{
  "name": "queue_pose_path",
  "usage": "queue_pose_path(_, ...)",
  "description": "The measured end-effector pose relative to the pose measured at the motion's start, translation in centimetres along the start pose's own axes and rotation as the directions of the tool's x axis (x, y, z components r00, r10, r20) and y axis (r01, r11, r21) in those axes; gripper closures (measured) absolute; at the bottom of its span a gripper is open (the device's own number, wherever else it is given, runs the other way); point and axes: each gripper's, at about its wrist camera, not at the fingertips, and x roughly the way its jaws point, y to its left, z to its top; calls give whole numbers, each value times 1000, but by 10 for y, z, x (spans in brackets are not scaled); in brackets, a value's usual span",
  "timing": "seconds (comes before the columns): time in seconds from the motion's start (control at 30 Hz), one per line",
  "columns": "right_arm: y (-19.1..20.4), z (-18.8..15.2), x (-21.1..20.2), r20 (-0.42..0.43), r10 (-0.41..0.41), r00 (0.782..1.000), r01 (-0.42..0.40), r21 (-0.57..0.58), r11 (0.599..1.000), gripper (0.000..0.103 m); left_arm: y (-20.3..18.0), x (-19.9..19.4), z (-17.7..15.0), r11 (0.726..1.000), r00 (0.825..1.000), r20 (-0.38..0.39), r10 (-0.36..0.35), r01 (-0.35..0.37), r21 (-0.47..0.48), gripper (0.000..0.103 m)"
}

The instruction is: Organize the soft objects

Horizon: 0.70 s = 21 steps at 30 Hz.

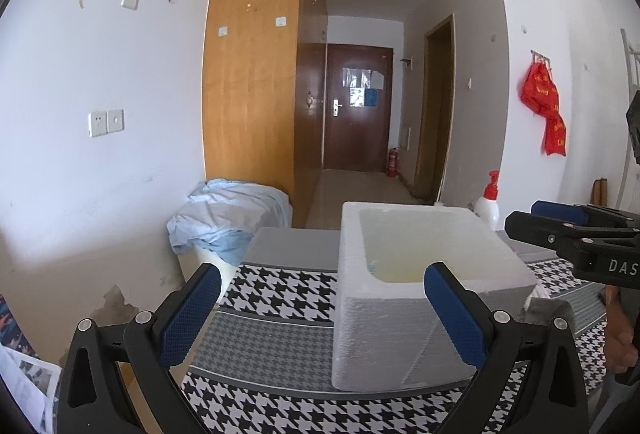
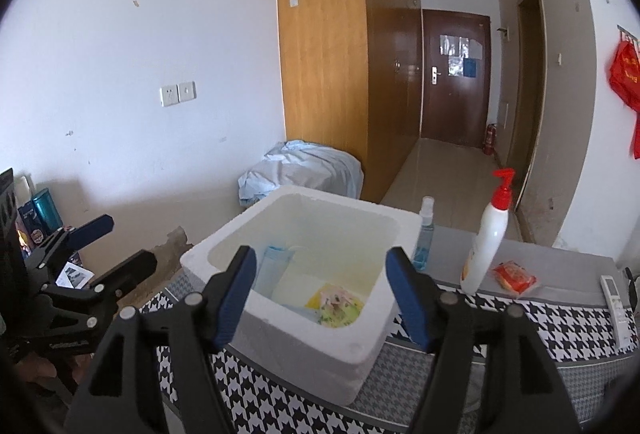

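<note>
Lettering "DAS" on right hand-held gripper (image 1: 532, 216)

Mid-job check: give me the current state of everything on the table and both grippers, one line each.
Foam box: open-topped, upright, packets inside.
Blue packet: in box, leaning on left wall.
Yellow-green packet: lying on box floor.
Red packet: on table, outside box.
Pump bottle: upright, right of box.
Spray bottle: upright behind box.
Remote: lying at table's right edge.
Left gripper: open, empty.
Right gripper: open, empty.
</note>
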Motion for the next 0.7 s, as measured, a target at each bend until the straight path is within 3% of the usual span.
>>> queue_pose_path(0.47,-6,-16,-31,47,-14,999,14,13,1000,25,-24,-18,2,999,999,27,-37,36,19,1)
queue_pose_path(0.7,-11,-25,-42,66,0,998,-1,24,1000,12,-31,-24,3,999,998,34,-44,43,31,1)
